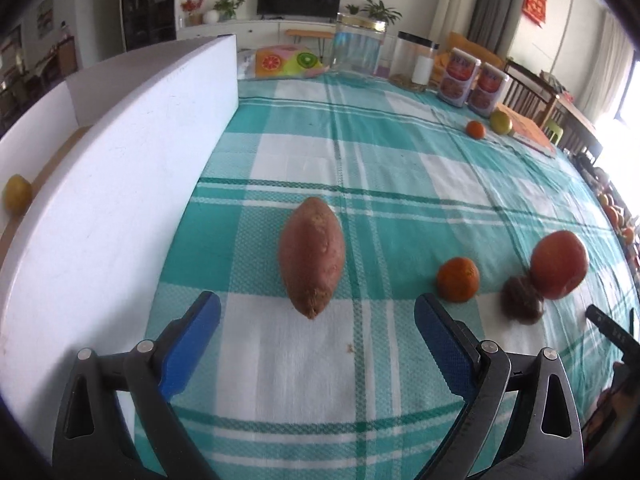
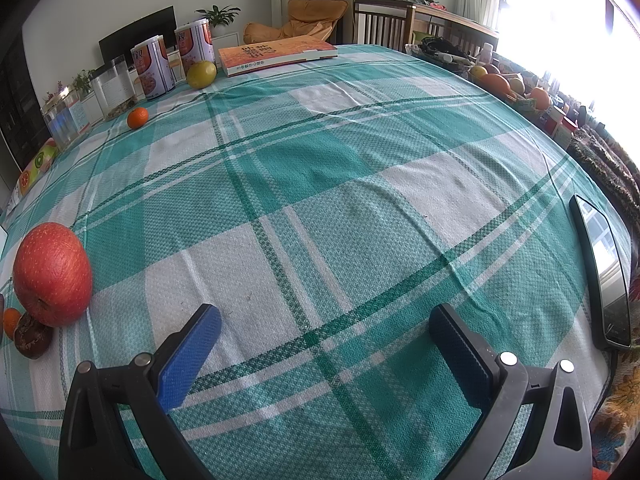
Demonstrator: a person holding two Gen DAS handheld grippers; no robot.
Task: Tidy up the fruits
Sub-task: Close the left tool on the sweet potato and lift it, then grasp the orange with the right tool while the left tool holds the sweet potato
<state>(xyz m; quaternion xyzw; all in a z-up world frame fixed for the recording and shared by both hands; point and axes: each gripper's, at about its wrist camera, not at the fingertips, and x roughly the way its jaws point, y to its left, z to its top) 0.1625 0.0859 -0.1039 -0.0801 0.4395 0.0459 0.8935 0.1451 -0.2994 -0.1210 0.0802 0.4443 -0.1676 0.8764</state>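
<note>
My left gripper (image 1: 318, 306) is open and empty, just short of a sweet potato (image 1: 313, 254) lying lengthwise between the jaws' line. To its right lie a small tangerine (image 1: 458, 279), a dark brown round fruit (image 1: 522, 300) and a red apple (image 1: 559, 264). Far back are another tangerine (image 1: 475, 129) and a green-yellow citrus (image 1: 501, 121). My right gripper (image 2: 325, 320) is open and empty over bare cloth. The red apple (image 2: 52, 274) and the brown fruit (image 2: 32, 336) are at its far left, and the far tangerine (image 2: 137, 117) and citrus (image 2: 201, 74) sit at the back.
A white box (image 1: 120, 184) stands along the left, with a yellow fruit (image 1: 17, 197) inside. Jars (image 1: 360, 46) and cans (image 1: 458, 76) line the back edge, beside a book (image 2: 276, 55). A phone (image 2: 604, 276) lies at the right edge. A fruit basket (image 2: 508, 86) sits beyond.
</note>
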